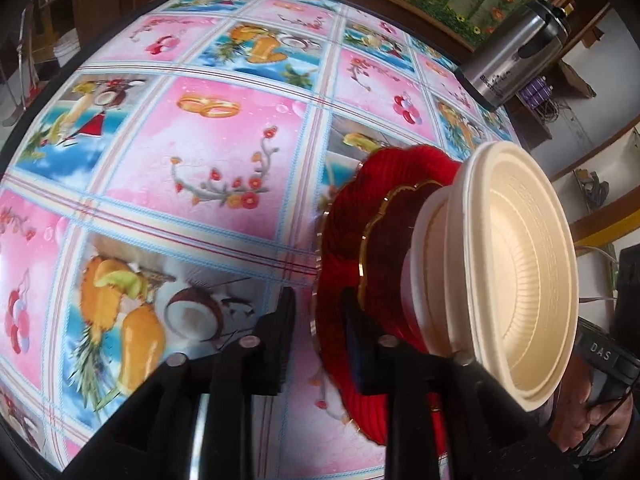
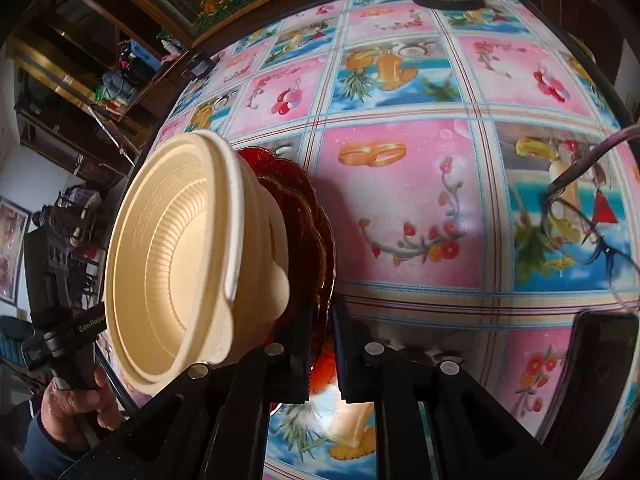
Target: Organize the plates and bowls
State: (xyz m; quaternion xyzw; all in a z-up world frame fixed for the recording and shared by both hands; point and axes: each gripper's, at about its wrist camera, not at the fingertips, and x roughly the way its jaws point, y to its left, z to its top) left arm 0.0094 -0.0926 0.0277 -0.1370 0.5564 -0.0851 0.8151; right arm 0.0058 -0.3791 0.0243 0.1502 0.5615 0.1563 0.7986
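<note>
The cream bowls (image 1: 516,264) sat nested inside each other on top of the red plates (image 1: 360,240), all in one pile. So the stacking looked mostly done. What seemed left was to let go and leave the pile on the worktop (image 1: 208,152).

The left gripper (image 1: 320,320) had its jaws a little apart, and the plates' rim lay between them; whether the pads pressed on it could not be told. The pile rose just in front of it and to its right.

The right gripper (image 2: 322,344) had narrow jaws squeezed on the plates' rim, with the pile just ahead on its left side.

How many plates there were was hard to count. The bottom of the pile was hidden, so it was unclear if it touched the worktop. A metal flask (image 1: 516,52) stood far beyond the grippers.
</note>
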